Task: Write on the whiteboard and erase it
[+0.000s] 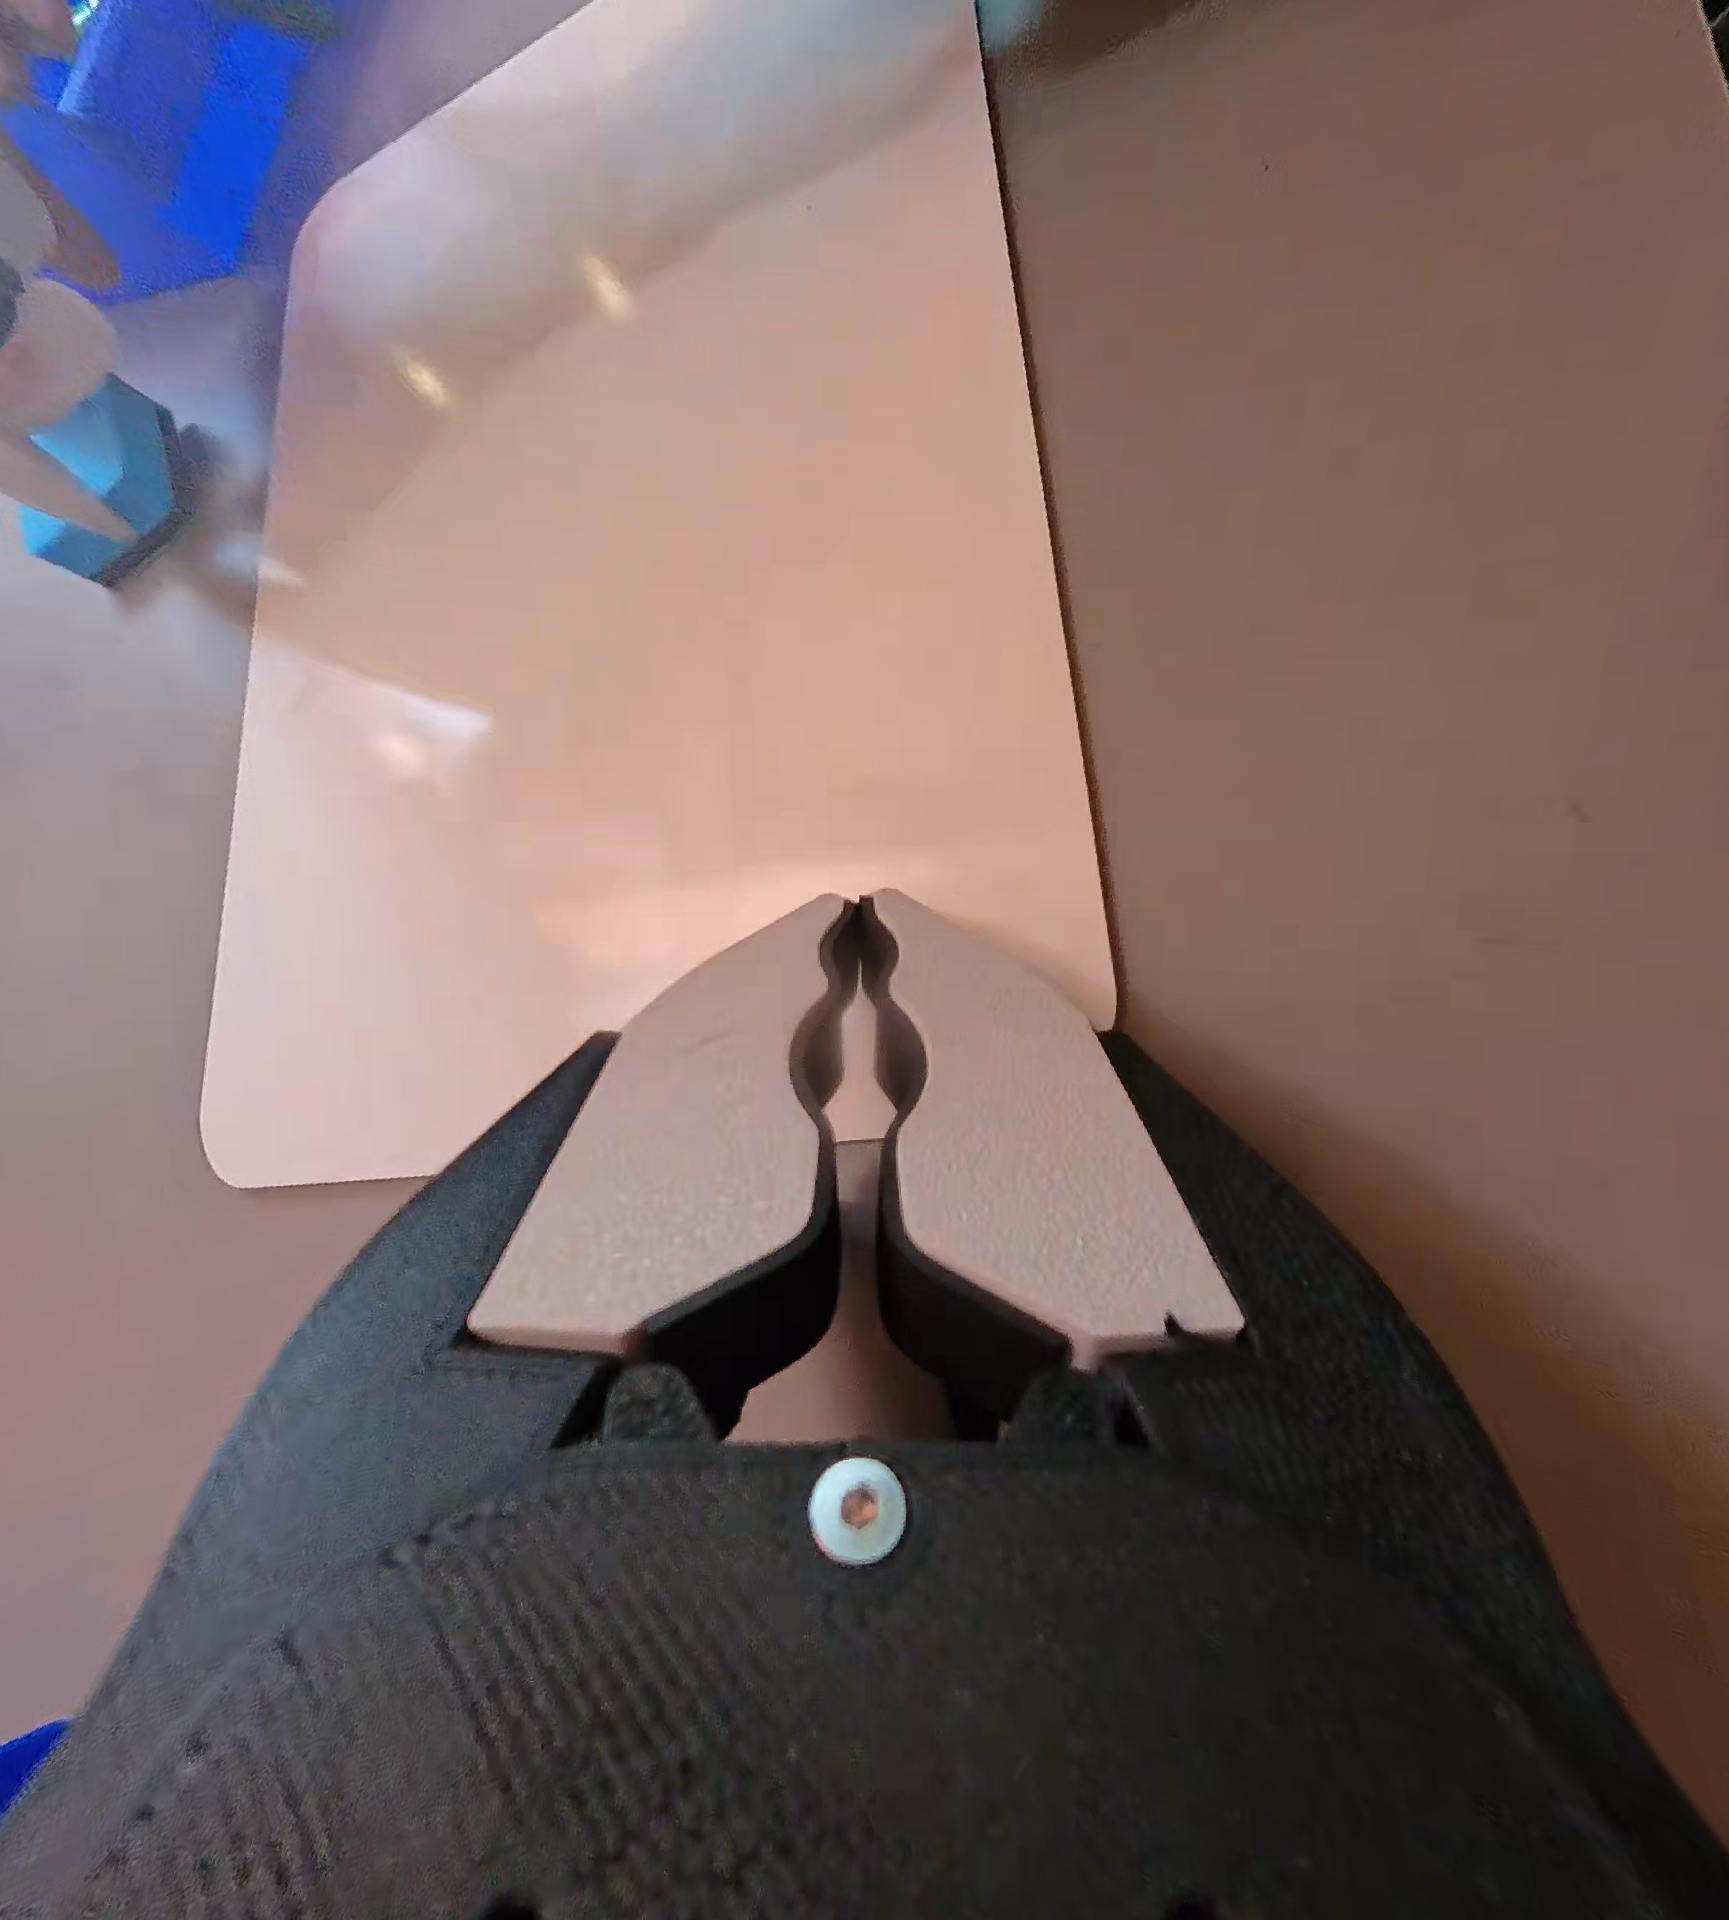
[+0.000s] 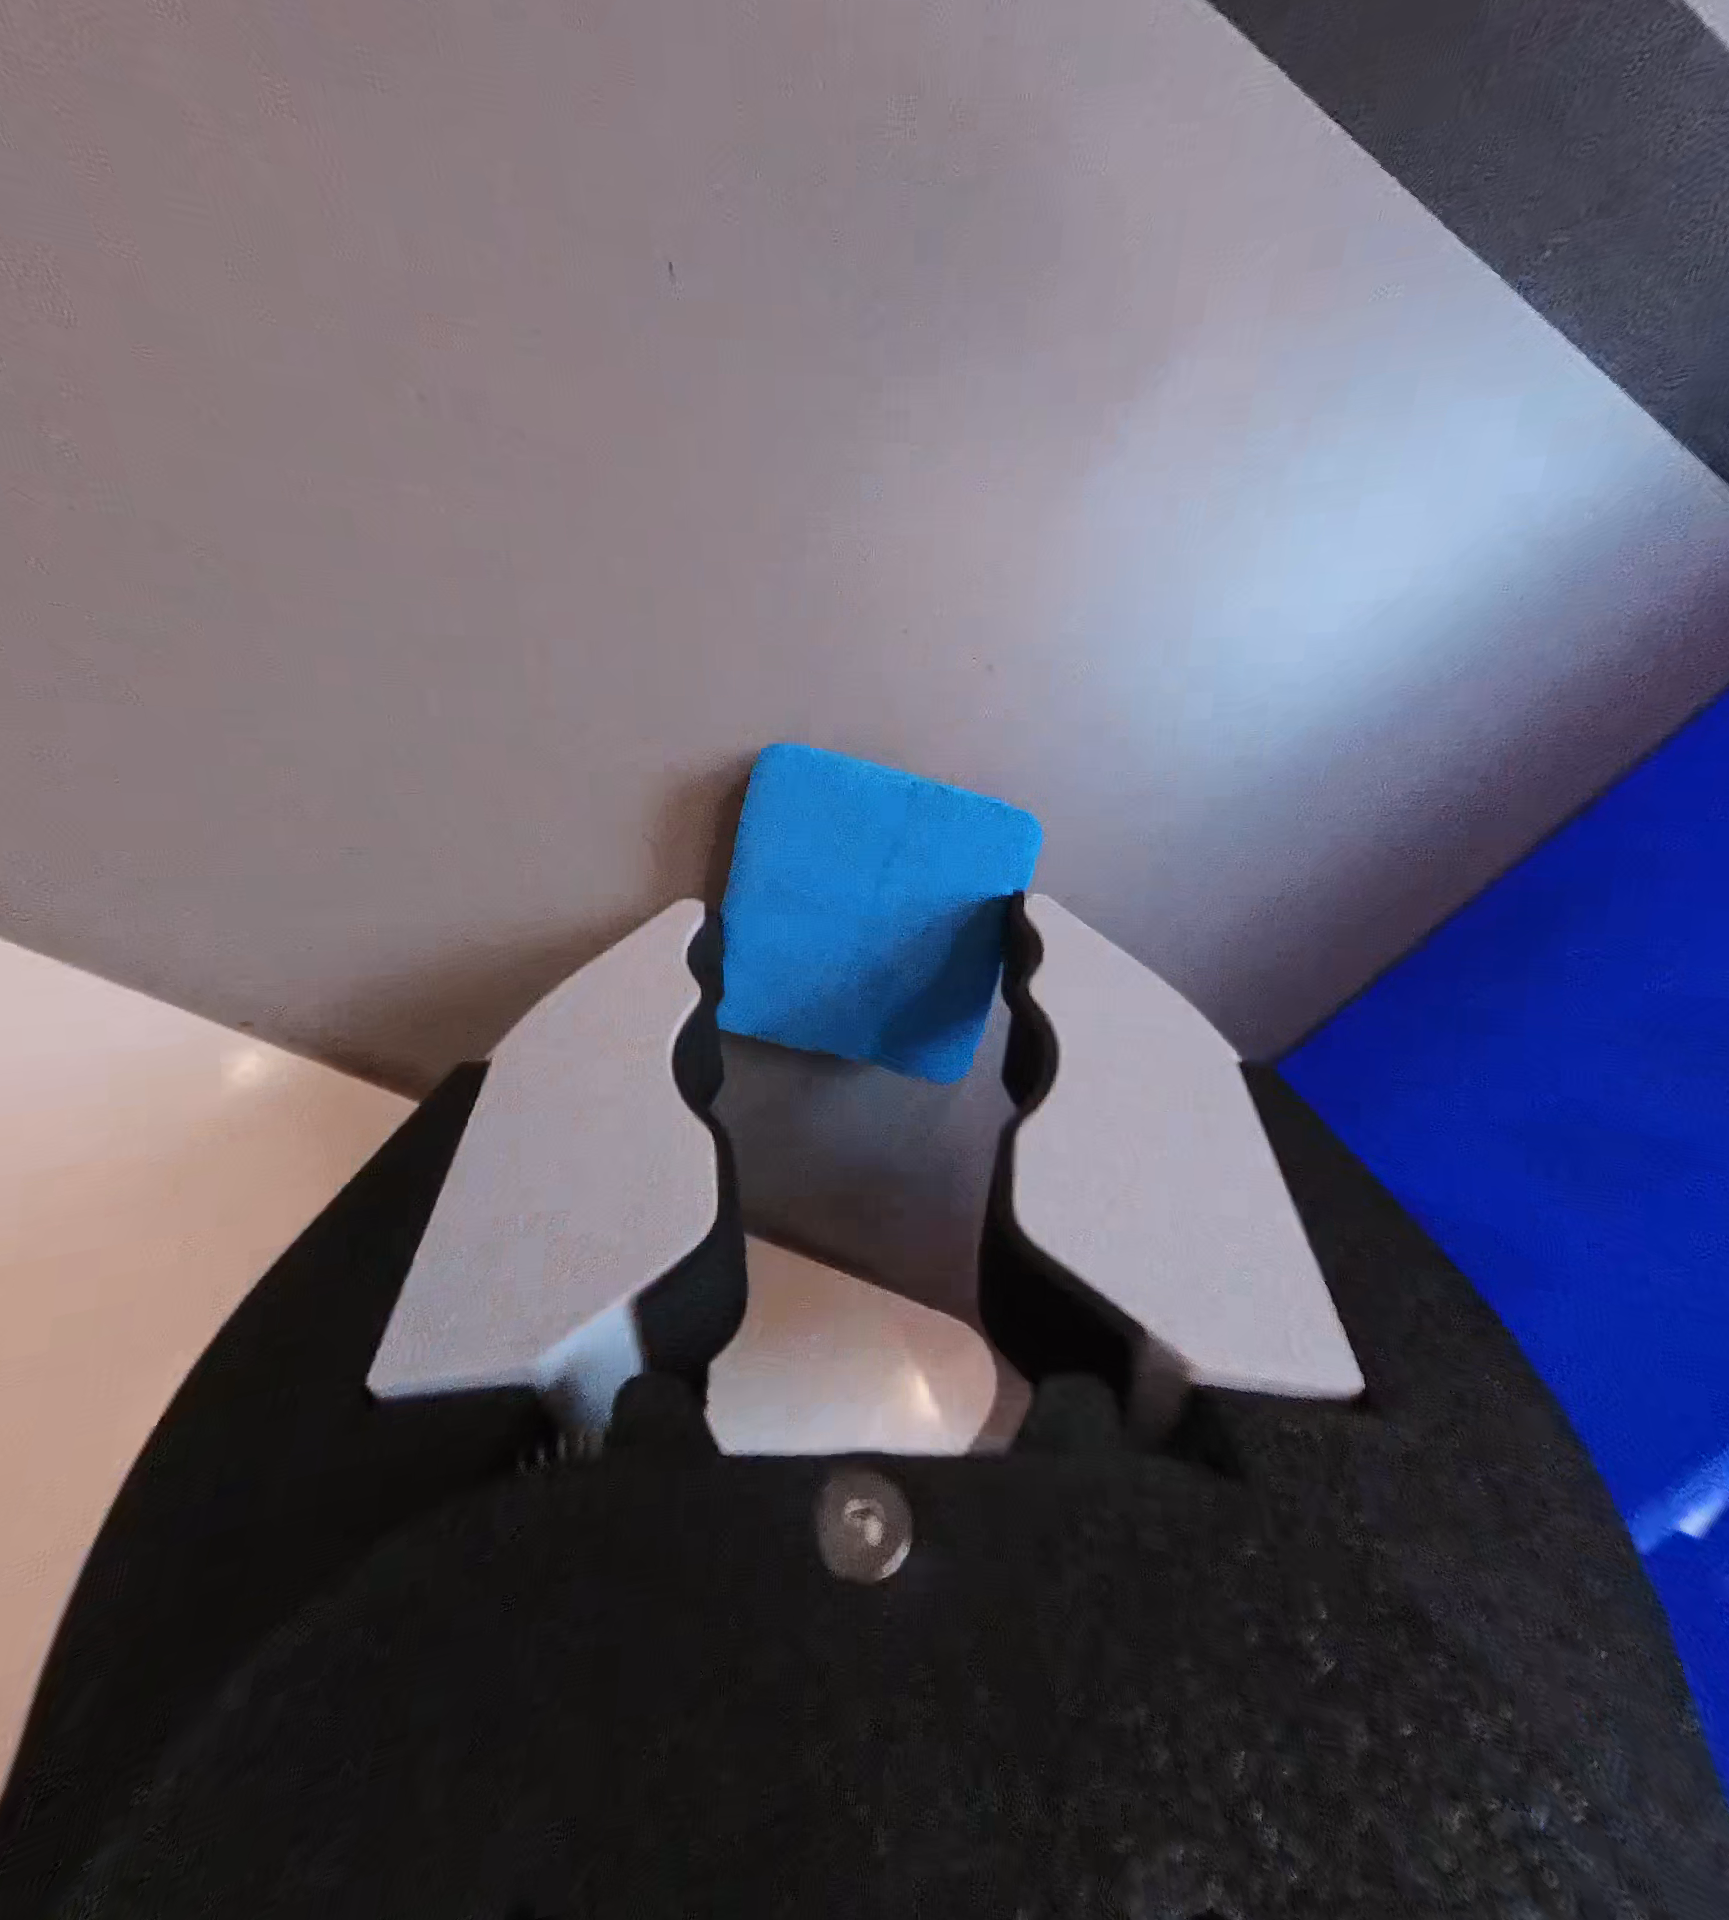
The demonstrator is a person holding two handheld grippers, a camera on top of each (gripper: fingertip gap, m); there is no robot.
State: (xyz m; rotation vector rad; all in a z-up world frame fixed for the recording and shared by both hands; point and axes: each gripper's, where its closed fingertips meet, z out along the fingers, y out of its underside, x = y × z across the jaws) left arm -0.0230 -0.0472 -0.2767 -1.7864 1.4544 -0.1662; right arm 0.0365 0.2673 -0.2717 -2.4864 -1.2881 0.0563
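The whiteboard (image 1: 683, 623) lies flat on the table (image 1: 1359, 727), glossy, with no marks that I can see. My left gripper (image 1: 861, 902) is shut with nothing between its fingers, tips low over the board's near right corner. My right gripper (image 2: 862, 904) is shut on a blue eraser (image 2: 870, 914), with both pads against its sides, over the grey table (image 2: 527, 416) just past the board's edge (image 2: 60, 1143). In the left wrist view the eraser (image 1: 101, 488) shows blurred in the right gripper, beyond the board's far left side.
A bright blue object (image 2: 1566, 1039) lies at the table's right edge in the right wrist view; blue shapes (image 1: 216, 135) also show at the top left of the left wrist view. A dark grey surface (image 2: 1618, 208) lies beyond the table edge. Left tips to right tips: about 30 cm.
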